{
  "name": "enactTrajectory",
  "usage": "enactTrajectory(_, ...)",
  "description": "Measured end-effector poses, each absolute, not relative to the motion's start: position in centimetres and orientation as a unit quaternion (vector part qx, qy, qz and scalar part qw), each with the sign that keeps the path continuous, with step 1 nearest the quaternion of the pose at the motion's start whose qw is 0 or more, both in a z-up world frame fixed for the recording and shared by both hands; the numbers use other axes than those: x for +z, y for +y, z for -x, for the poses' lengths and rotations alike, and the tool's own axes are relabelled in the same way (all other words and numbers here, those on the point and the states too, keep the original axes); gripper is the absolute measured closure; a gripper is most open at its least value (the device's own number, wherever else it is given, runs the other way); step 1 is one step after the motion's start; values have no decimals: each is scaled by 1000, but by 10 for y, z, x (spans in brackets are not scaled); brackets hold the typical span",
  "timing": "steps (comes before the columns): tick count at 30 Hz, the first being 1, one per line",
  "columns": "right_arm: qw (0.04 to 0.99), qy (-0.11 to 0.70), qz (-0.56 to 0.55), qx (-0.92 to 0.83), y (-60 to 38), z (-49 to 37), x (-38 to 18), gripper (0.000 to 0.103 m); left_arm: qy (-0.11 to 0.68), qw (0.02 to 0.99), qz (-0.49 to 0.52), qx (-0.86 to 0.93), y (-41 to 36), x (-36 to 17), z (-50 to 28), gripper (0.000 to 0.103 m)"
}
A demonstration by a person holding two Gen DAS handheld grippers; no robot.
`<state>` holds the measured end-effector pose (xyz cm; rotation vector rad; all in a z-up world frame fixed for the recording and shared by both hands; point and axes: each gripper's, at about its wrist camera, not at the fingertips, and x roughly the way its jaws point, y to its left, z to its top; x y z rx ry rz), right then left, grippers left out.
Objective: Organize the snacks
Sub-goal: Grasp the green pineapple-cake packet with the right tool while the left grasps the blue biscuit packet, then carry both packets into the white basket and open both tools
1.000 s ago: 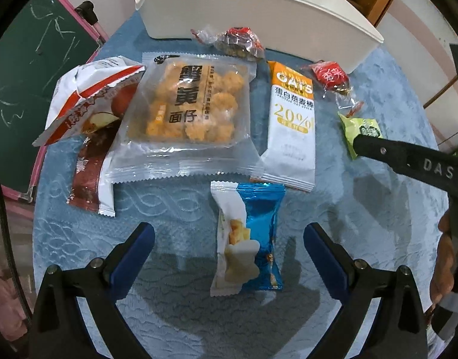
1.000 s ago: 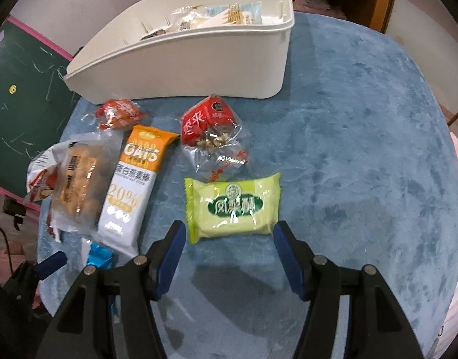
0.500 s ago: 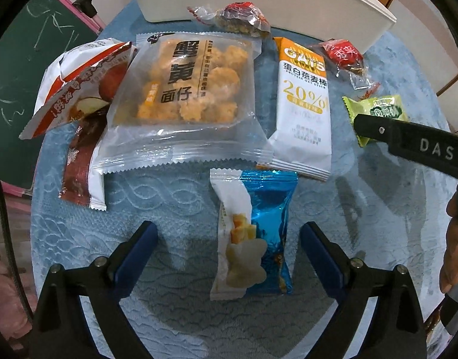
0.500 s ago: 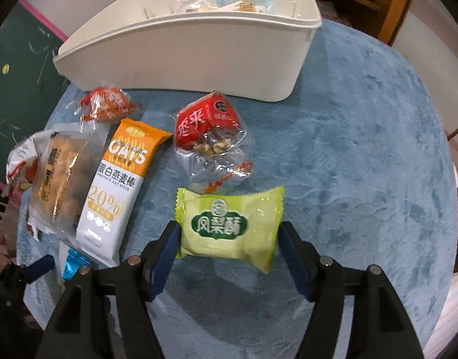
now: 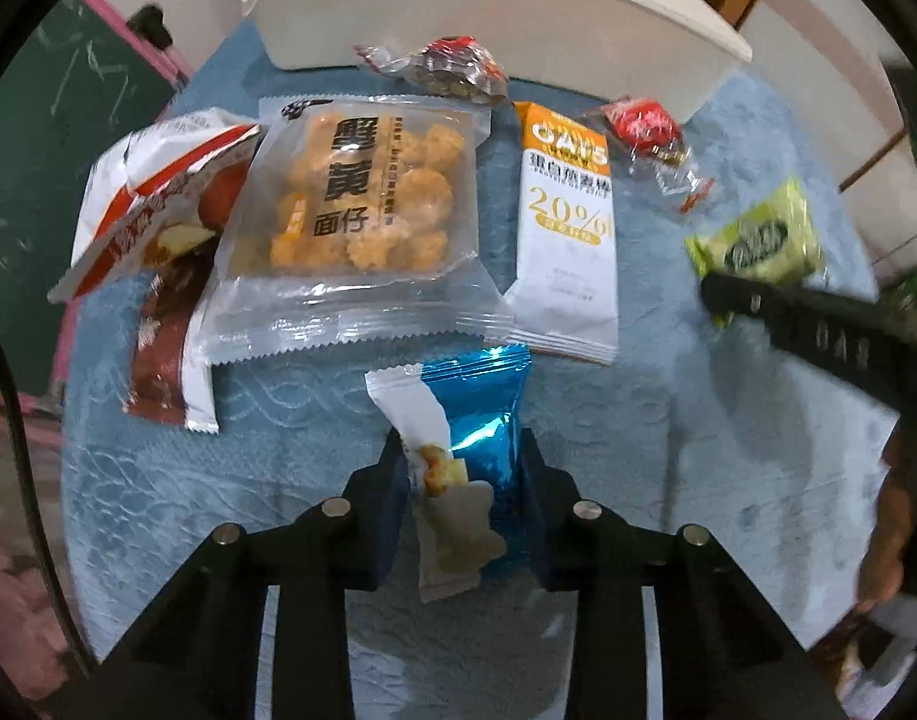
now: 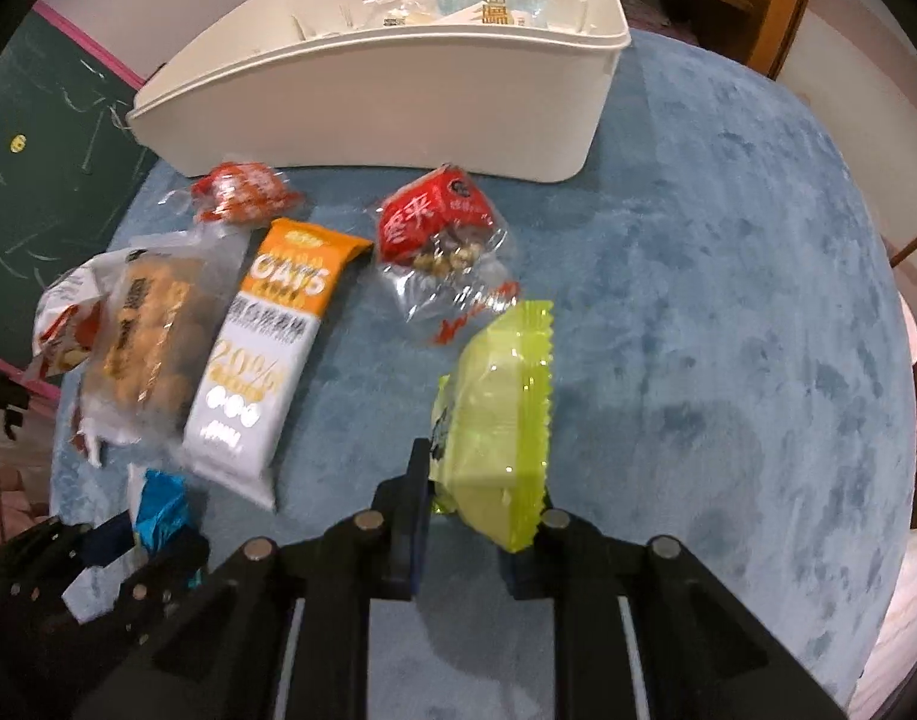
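My left gripper [image 5: 461,480] is shut on a blue and white snack packet [image 5: 464,420], lifted slightly off the blue cloth; it also shows in the right wrist view [image 6: 158,504]. My right gripper [image 6: 479,498] is shut on a green pastry packet [image 6: 497,414], tilted on edge above the cloth; it also shows in the left wrist view [image 5: 758,240]. A white bin [image 6: 398,102] with a few packets inside stands at the back.
On the blue cloth [image 6: 698,300] lie an OATS bar [image 6: 266,348], a clear bag of yellow crackers [image 5: 362,210], a red and white bag [image 5: 152,204], a brown packet [image 5: 158,360] and two red-topped nut bags [image 6: 440,240] [image 6: 242,198]. A green chalkboard [image 6: 32,180] stands left.
Both grippers have closed from open onto their packets: the left on the blue packet, the right on the green one, which is now lifted and turned on edge.
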<state>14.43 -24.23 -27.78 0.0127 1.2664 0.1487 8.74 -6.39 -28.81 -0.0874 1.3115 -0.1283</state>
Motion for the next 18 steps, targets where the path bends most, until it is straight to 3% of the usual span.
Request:
enactTrajectory(8, 823, 560, -9, 100, -241, -94, -244, 85, 576, 805, 106, -96, -49, -248, -79, 74)
enactTrajectory(18, 858, 496, -18, 133, -237, -78, -171, 85, 533, 833, 107, -105, -43, -172, -95, 74)
